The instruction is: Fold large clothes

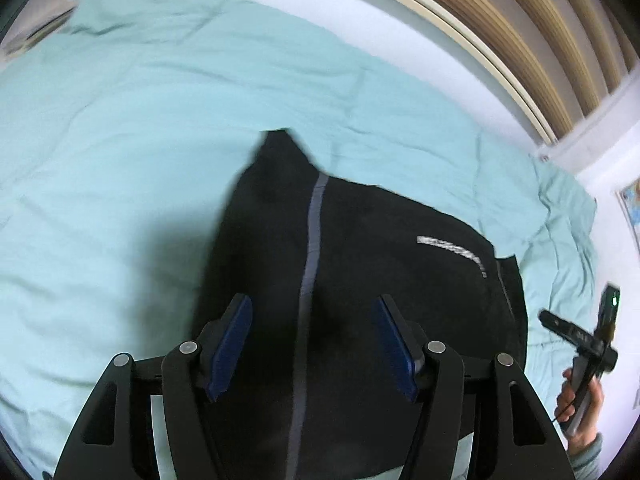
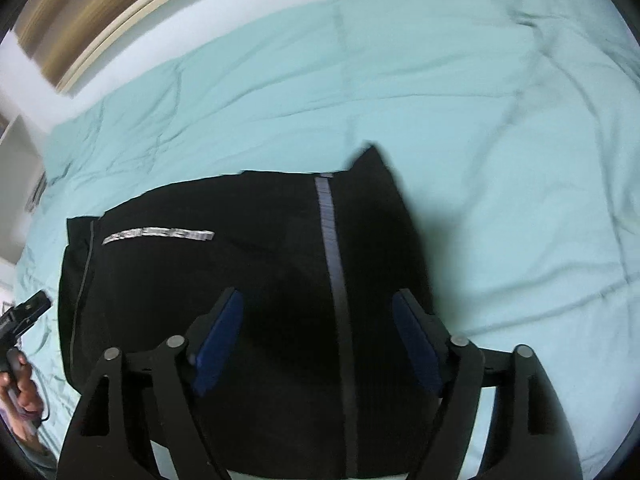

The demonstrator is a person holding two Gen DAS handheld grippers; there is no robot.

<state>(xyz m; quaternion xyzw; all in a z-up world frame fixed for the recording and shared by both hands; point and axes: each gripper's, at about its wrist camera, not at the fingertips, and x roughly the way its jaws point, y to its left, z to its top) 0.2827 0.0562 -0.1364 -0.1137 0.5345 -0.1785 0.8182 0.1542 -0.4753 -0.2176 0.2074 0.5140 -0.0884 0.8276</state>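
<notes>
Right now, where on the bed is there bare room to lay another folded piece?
Bare turquoise bedspread stretches from the black garment out to the white strip along the headboard. In the right wrist view, the side beyond the collar is open too. Crowded only near the other tongs.

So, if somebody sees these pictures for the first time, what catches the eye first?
First the black garment, lying on the pale green bedspread with a grey stripe down its length and a silvery mark near one edge. Then the blue pads of the open left gripper and right gripper, above the cloth with nothing between them.
</notes>
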